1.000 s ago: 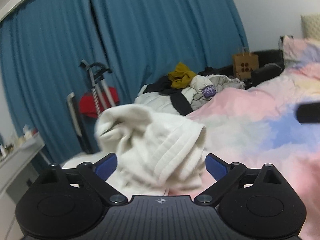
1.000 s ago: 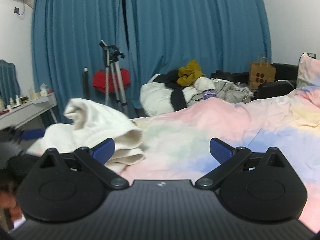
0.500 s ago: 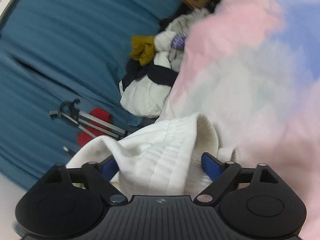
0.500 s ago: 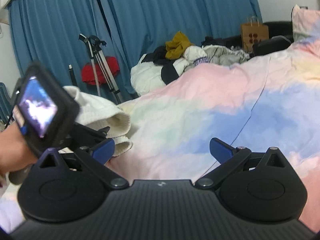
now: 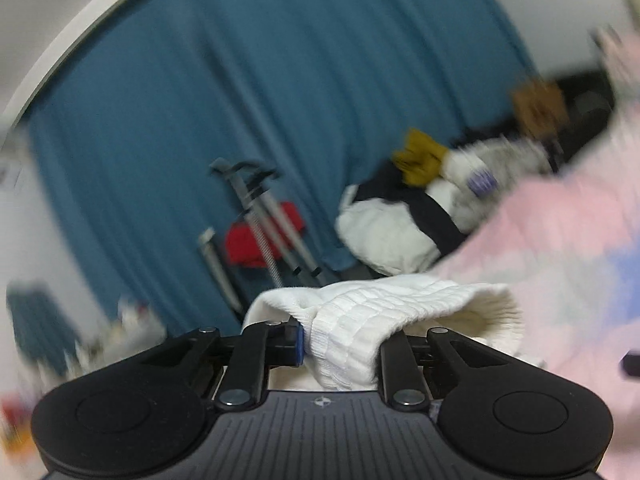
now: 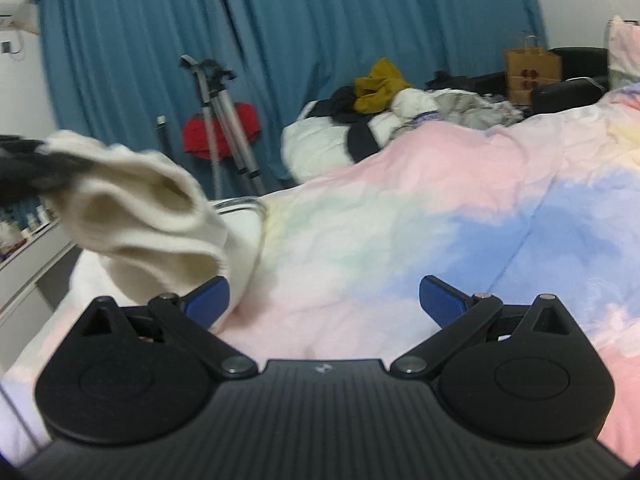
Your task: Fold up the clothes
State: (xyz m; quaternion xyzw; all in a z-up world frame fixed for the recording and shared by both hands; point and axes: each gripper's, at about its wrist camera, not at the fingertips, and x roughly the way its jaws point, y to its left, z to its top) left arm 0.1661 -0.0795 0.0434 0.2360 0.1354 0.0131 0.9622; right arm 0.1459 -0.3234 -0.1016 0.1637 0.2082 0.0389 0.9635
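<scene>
No readable words or numbers are showing in either view. A brown paper bag (image 6: 532, 70) is standing at the far end of the bed and is carrying a dark red printed mark of several round blobs, but no letters can be made out on it. A small purple patch with pale marks is showing on a grey garment (image 5: 482, 180) in the clothes pile (image 5: 420, 216), too blurred to read. A tiny pale emblem, not lettering, is sitting on the black body of each hand-held gripper (image 6: 322, 305).
</scene>
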